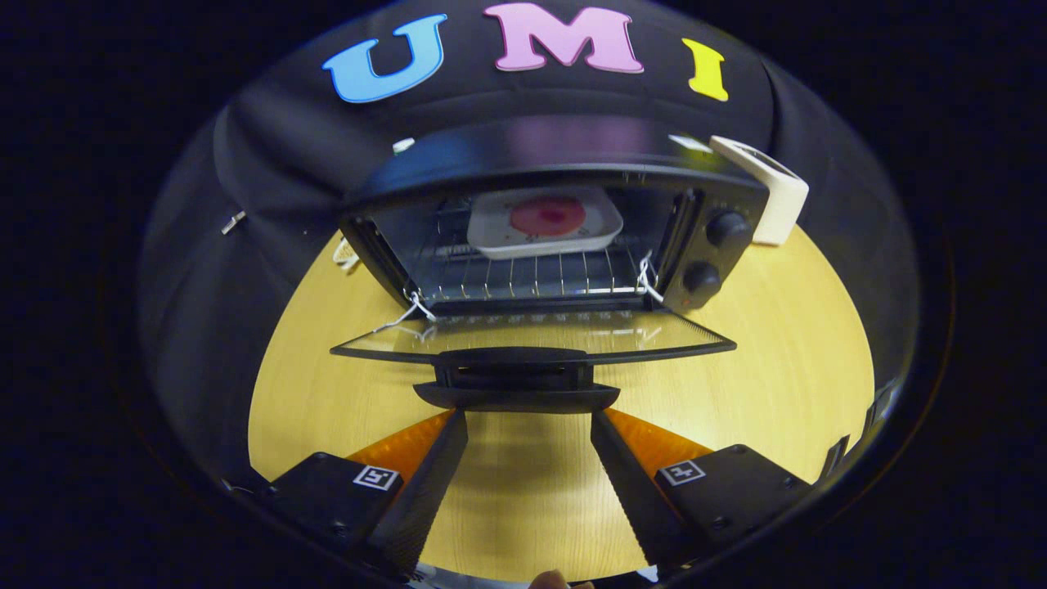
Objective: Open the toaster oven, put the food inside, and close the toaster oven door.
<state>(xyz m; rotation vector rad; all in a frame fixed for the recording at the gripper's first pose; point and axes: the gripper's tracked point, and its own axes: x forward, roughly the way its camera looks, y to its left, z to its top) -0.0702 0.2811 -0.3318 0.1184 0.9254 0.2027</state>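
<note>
Gripper view looked forward along two fingers toward a black toaster oven (564, 221) standing on a pale yellow wooden table (785, 360). The gripper (528, 419) had its fingers spread wide apart and released, holding nothing, with bare tabletop showing between them. Just ahead of the fingertips (455, 421) lay the oven's glass door (532, 335), folded fully down and lying roughly flat toward the near side, its dark handle (515, 384) sitting at the near edge and almost meeting the fingertips; whether they touched could not be told. Beyond the door the oven cavity stood open. Inside, a wire rack (523, 278) spanned the cavity, and on the far part of the rack rested a white, rounded-square plate (491, 237) carrying a round pinkish-red piece of food (546, 216). On the right of the cavity, the oven's front panel bore two dark round knobs (726, 228), one above the other. White string (409, 311) hung at the left and right hinges of the door. To the far right of the oven, close beside its top corner, a white boxy device (773, 192) stood on the table. Black cloth (245, 204) hung behind and to the left of the oven.
</note>
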